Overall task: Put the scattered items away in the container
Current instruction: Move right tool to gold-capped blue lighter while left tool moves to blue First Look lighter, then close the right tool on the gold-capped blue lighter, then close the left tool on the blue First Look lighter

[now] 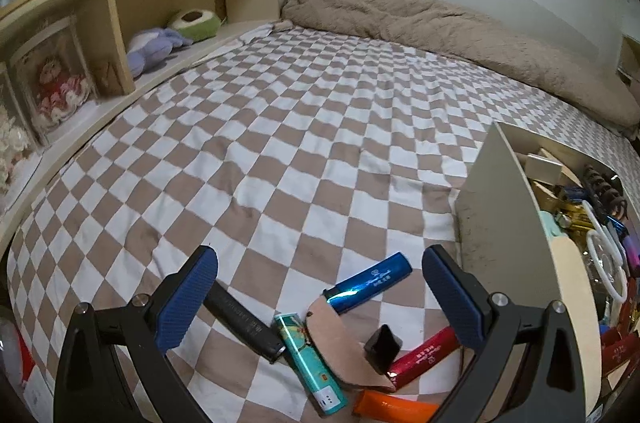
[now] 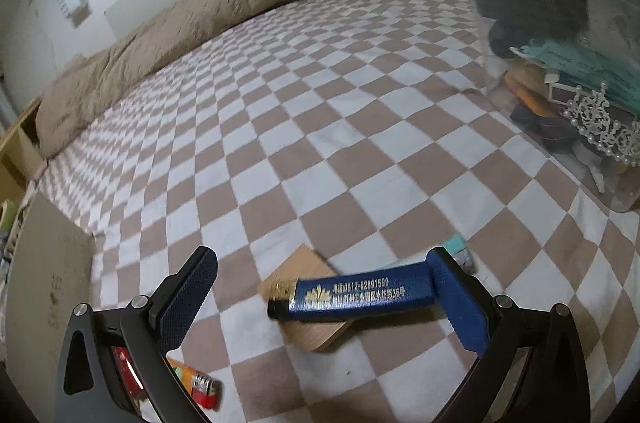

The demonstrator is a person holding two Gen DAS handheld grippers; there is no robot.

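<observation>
**Lighters Left on the Bed**

Our left gripper (image 1: pixel 320 287) hangs over a little pile of lighters on the checked bed (image 1: pixel 320 127). Its fingers are wide apart and hold nothing. A shiny blue lighter (image 1: pixel 370 281) and a teal lighter (image 1: pixel 310 363) lie between them. The box (image 1: pixel 504 223) sits just to the right, already full of small things, so the trip is short.

Our right gripper (image 2: pixel 320 287) is wide too. A dark blue lighter (image 2: pixel 352 297) rests on a wooden card (image 2: pixel 306 299), its end by one finger, not squeezed.
</observation>
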